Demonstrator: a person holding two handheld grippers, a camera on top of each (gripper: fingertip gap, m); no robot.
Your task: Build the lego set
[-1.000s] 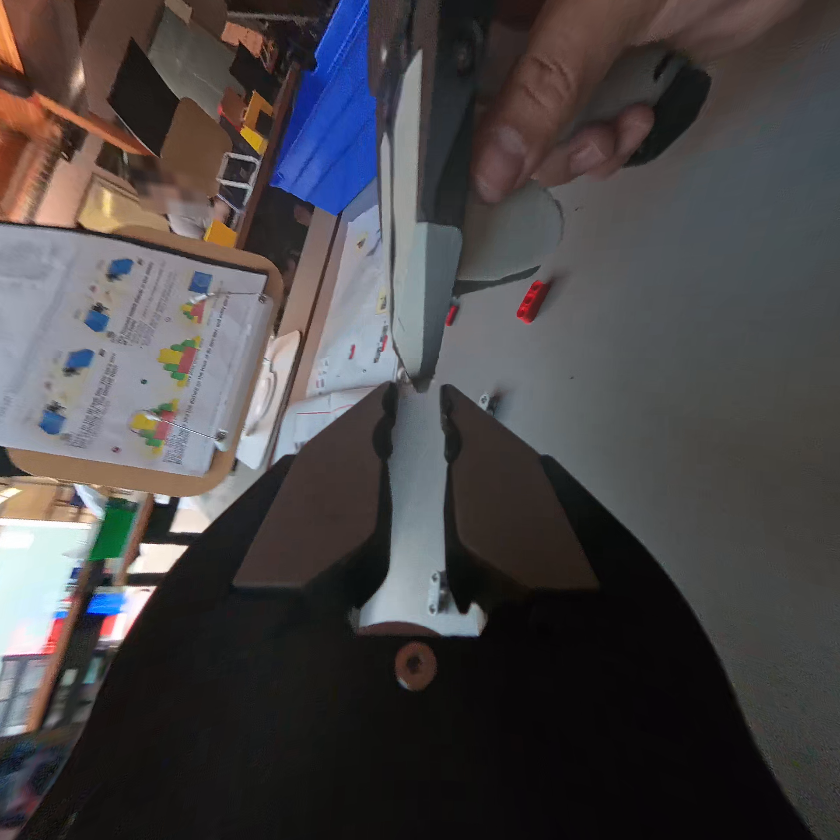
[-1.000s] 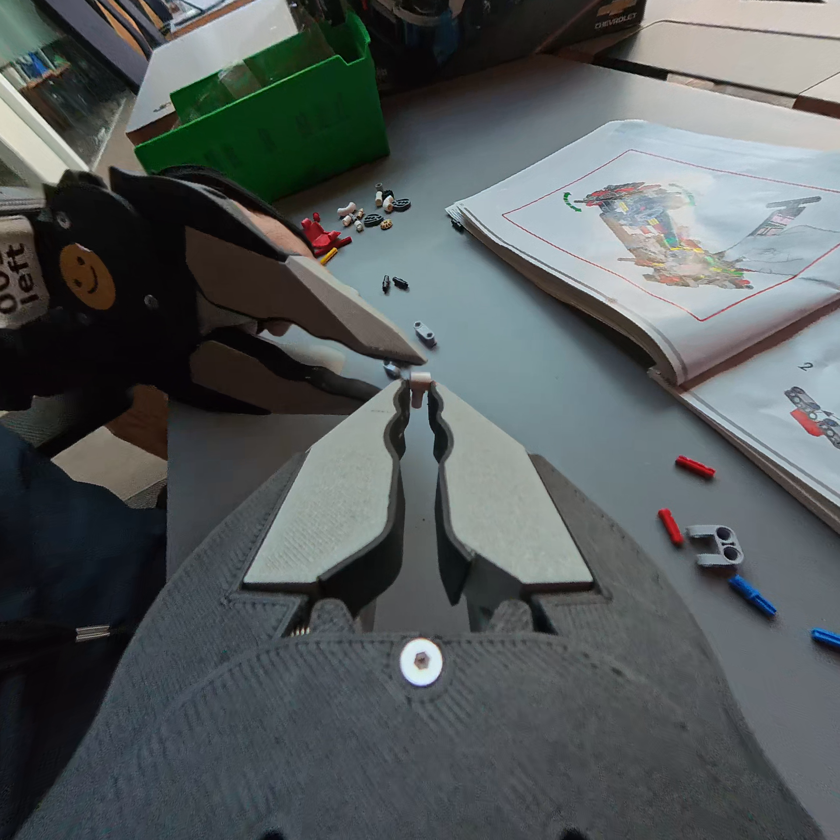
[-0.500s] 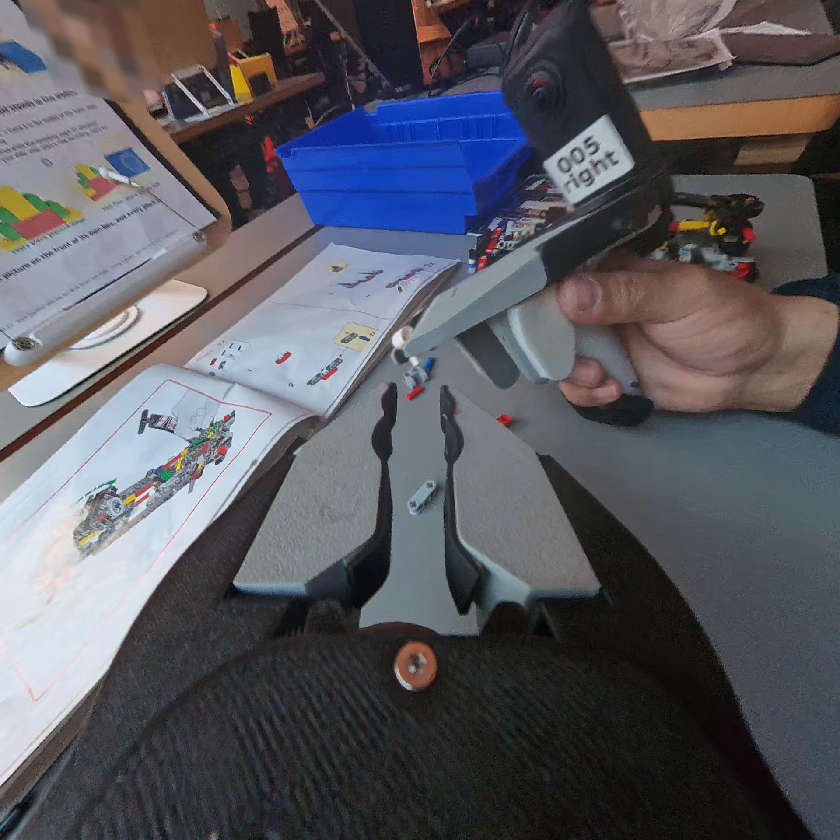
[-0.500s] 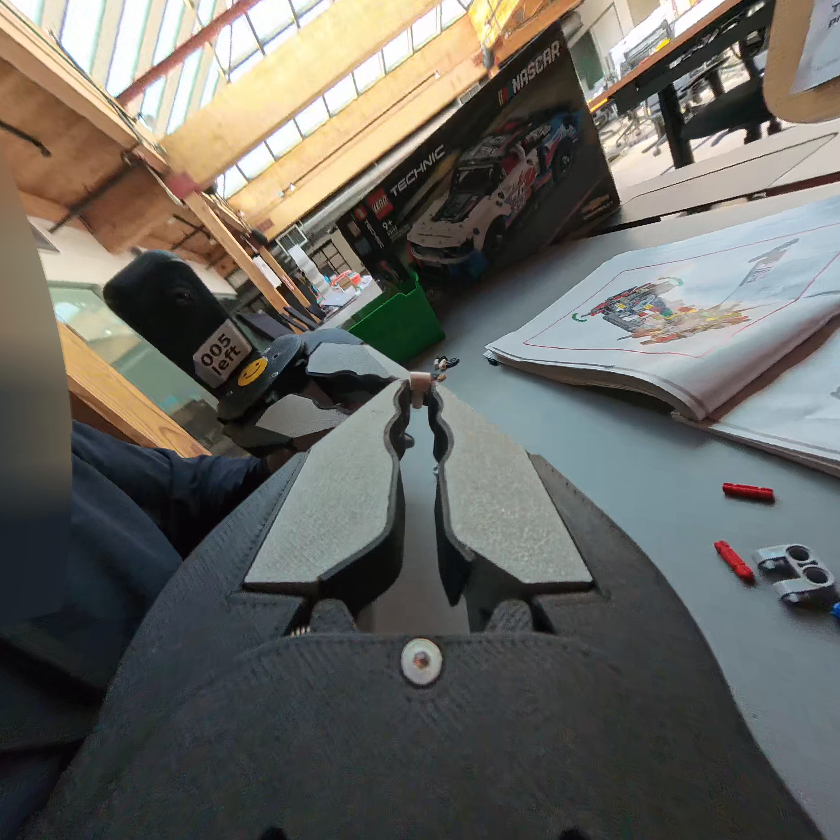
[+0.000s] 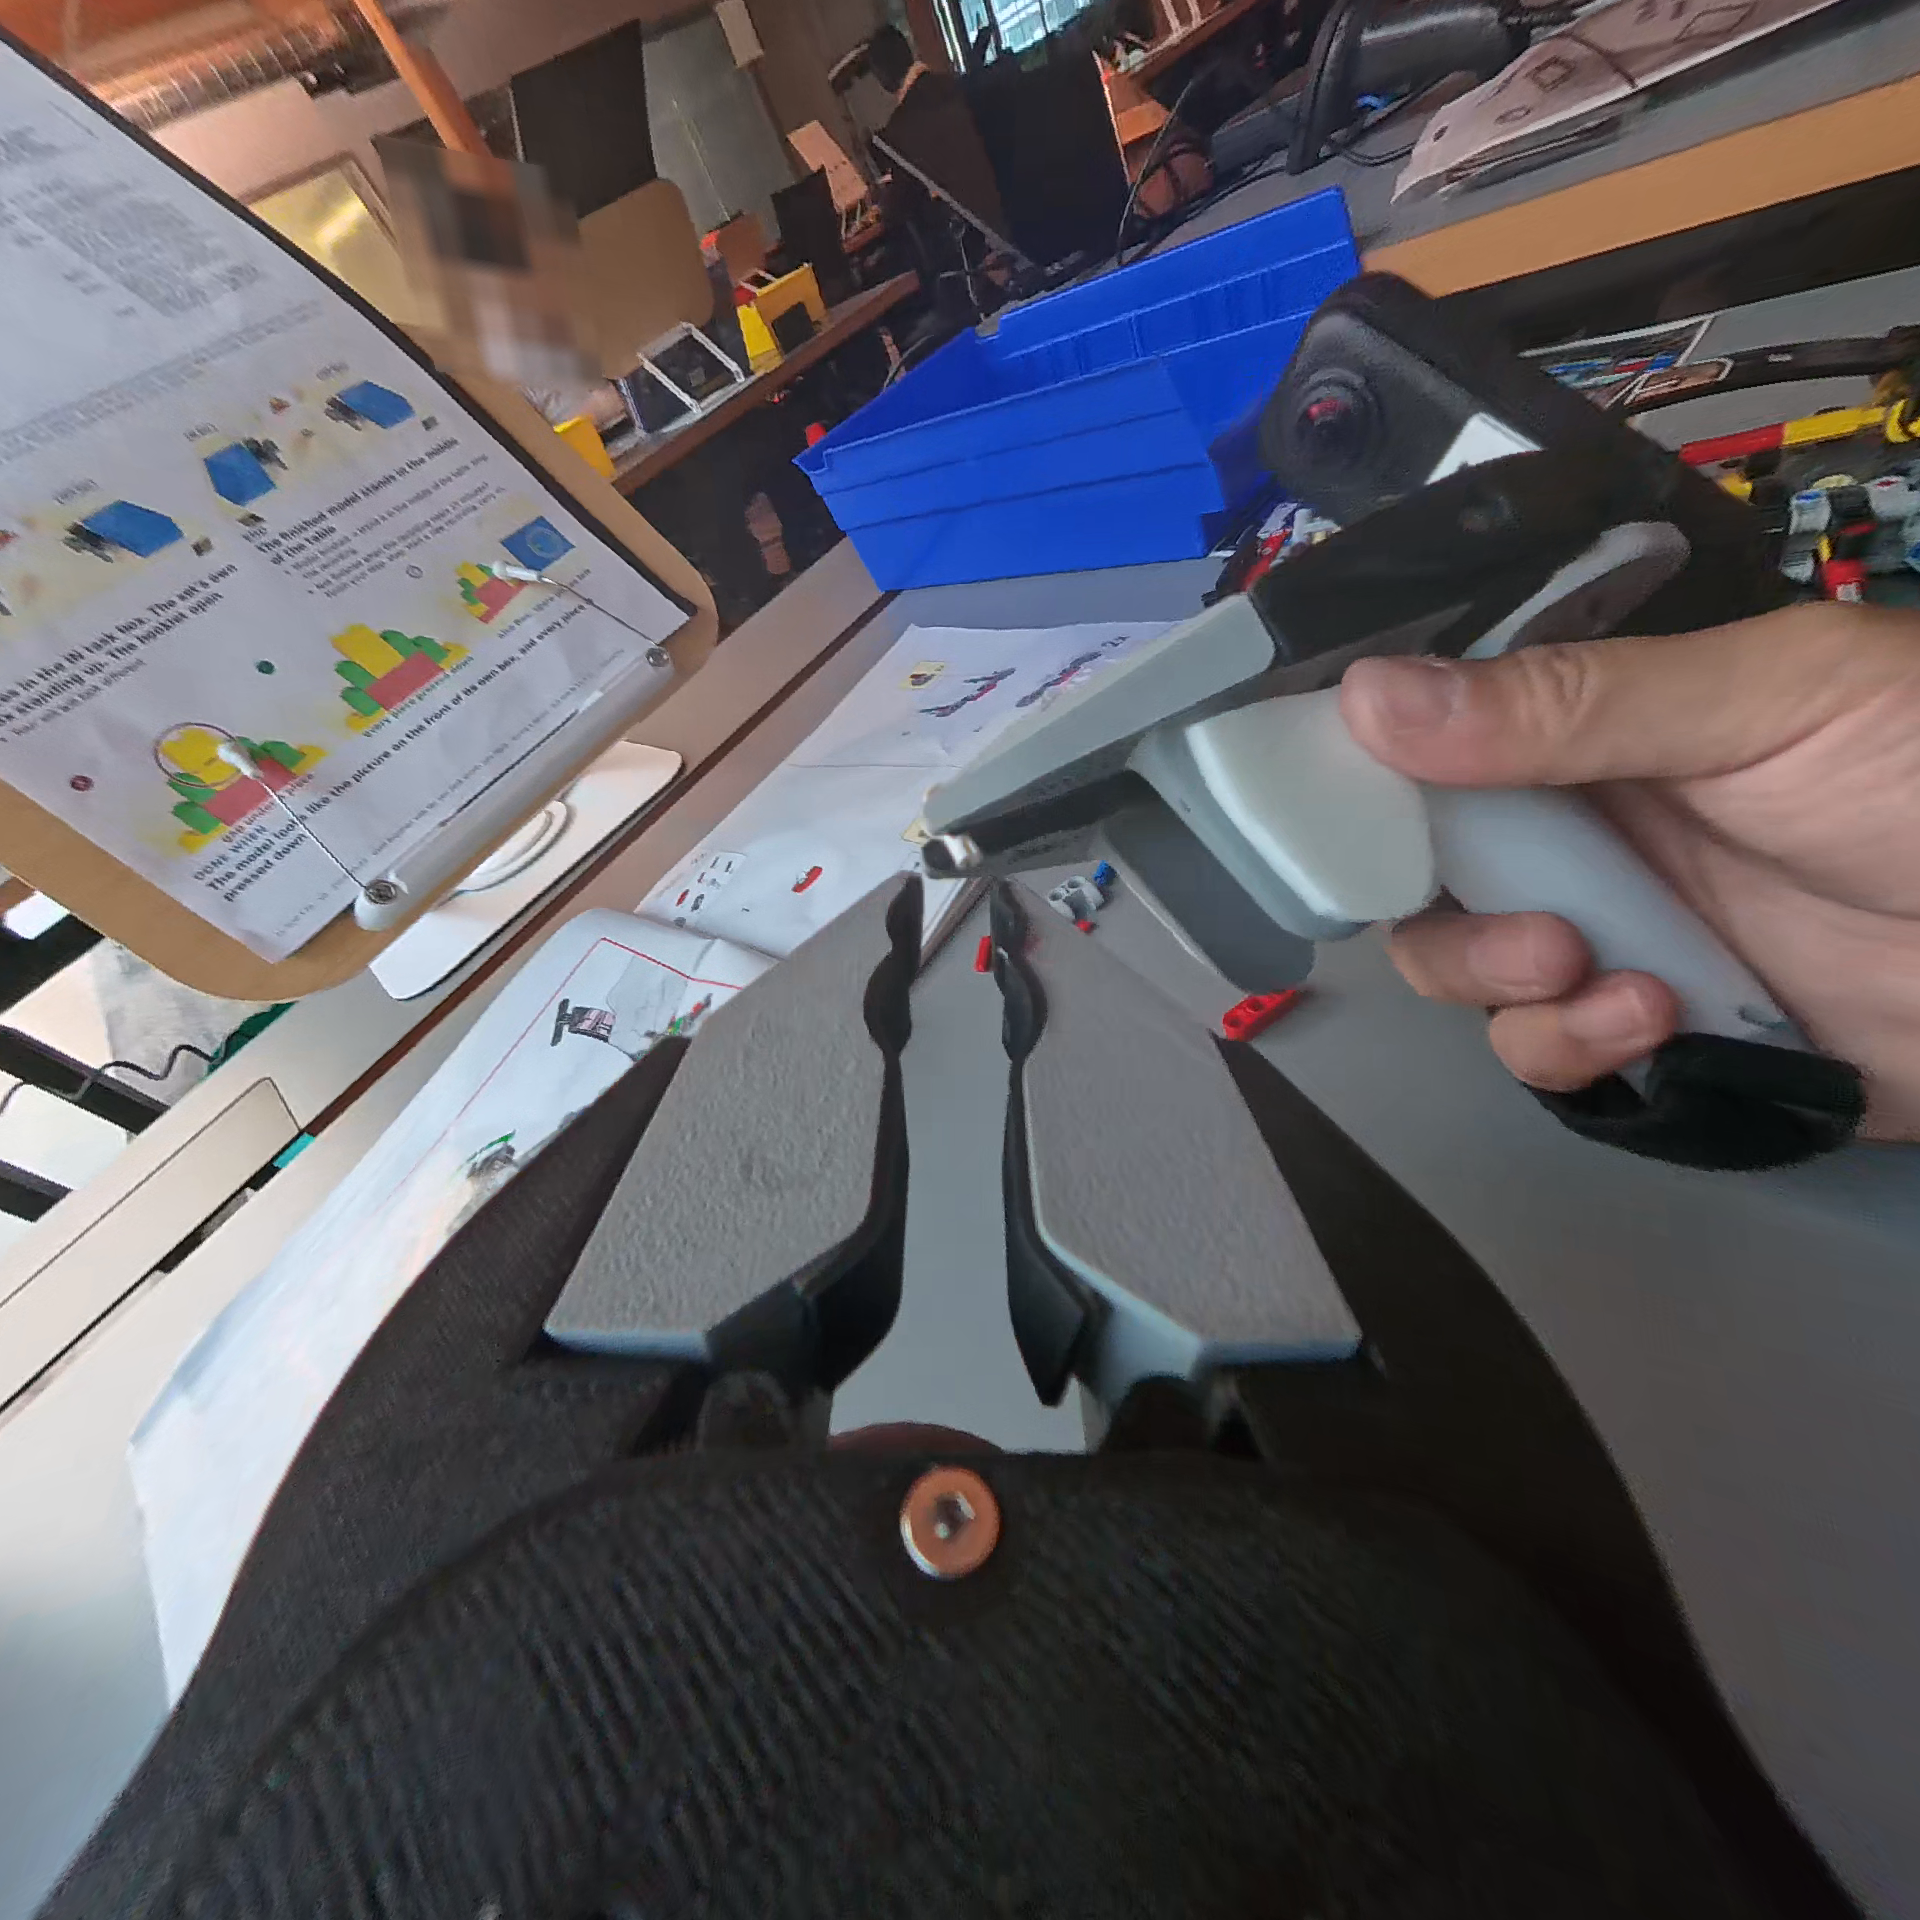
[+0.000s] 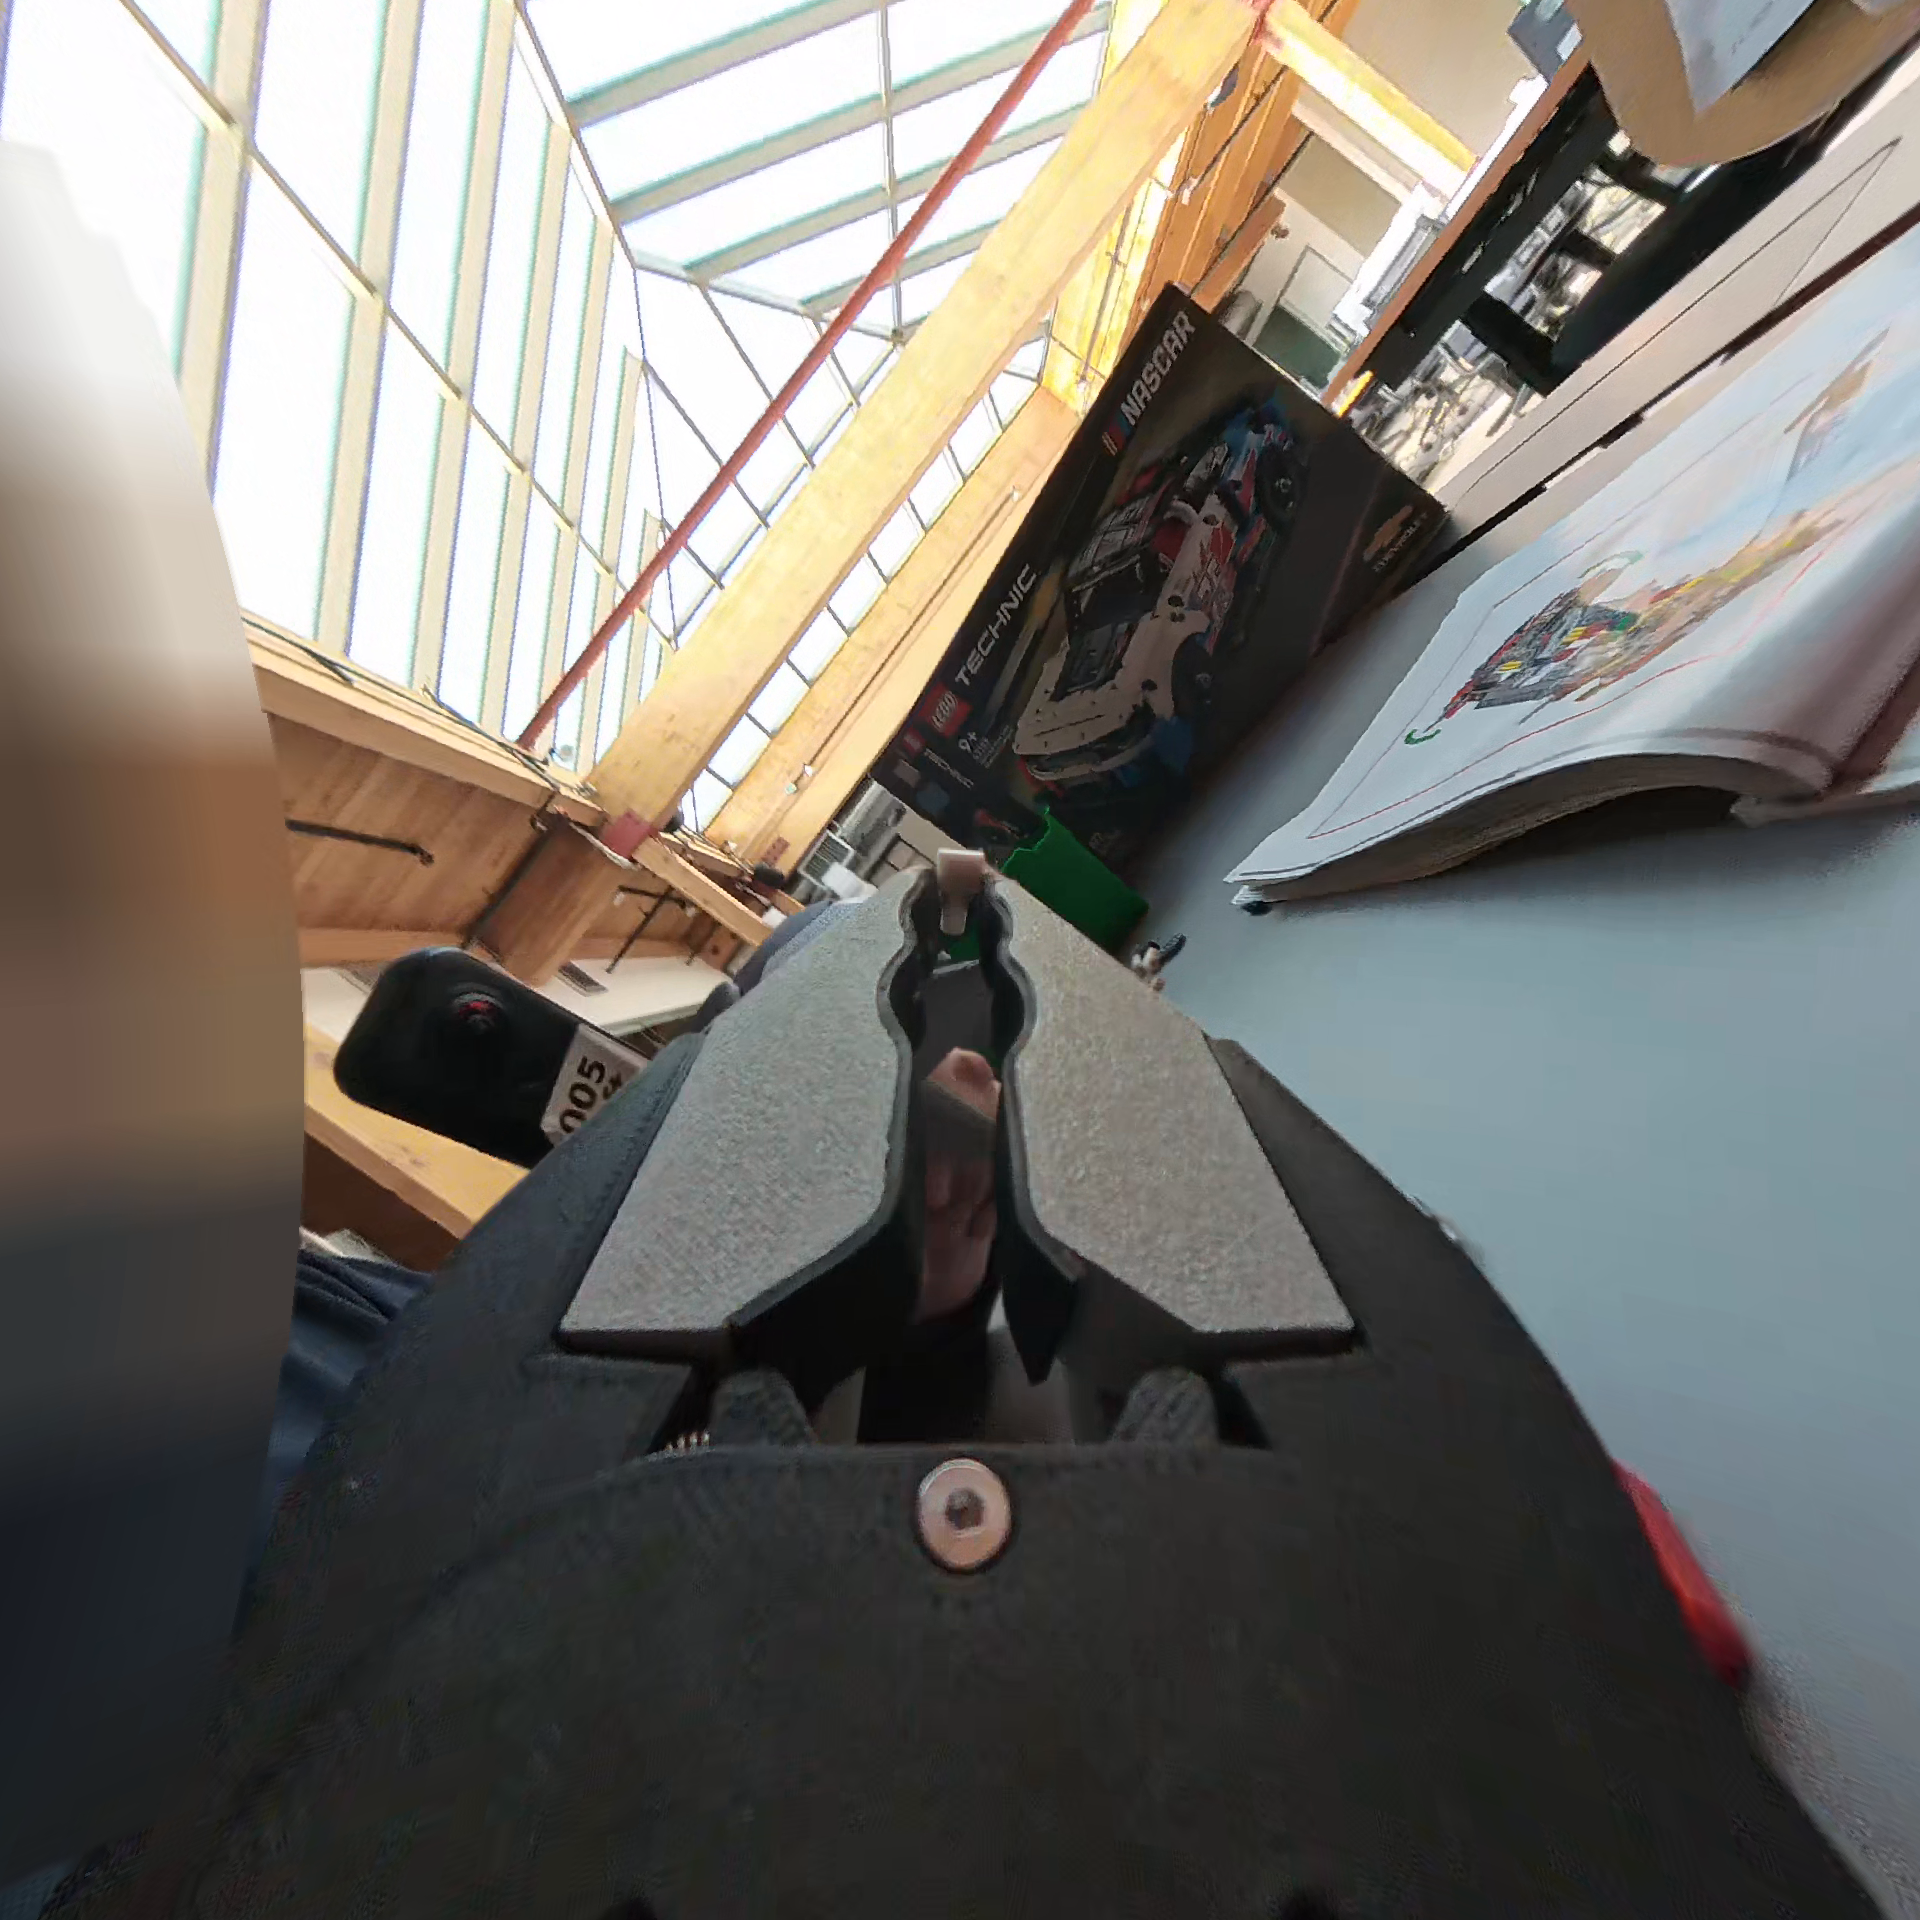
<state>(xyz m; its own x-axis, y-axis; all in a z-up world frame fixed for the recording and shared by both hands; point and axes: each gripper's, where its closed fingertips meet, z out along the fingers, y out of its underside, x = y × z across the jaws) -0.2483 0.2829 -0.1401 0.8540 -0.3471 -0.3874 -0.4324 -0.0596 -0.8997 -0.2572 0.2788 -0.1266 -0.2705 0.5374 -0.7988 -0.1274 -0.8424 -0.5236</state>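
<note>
Fingertips of the right gripper [image 6: 958,902] pinch a small beige peg [image 6: 957,883] just above the centre of the right wrist view; both pads press its sides and its pale head pokes out past the tips. The same gripper shows at centre right of the left wrist view, held in a hand [image 5: 1704,821], its tips closed on that small piece [image 5: 951,854], which looks pale with a dark end there.

Just below that piece, at the centre of the left wrist view, the left gripper [image 5: 954,914] has its fingers a narrow way apart with nothing between them; only grey table [image 5: 1558,1351] and a bit of booklet edge show through the gap. Its tips sit close under the right gripper's tips, not touching.

On the table just right of centre lie a small grey connector [image 5: 1081,891] with a blue bit beside it, a red pin [image 5: 983,951] and a red beam [image 5: 1259,1010]. An open instruction booklet [image 5: 831,769] spreads left of centre, with a printed sheet on a stand [image 5: 260,582] at upper left and blue bins [image 5: 1049,468] at upper centre.

In the right wrist view a black toy-car box [image 6: 1132,613] leans at upper centre, a green bin [image 6: 1070,894] sits just right of the peg, and the booklet [image 6: 1621,665] lies at right.
</note>
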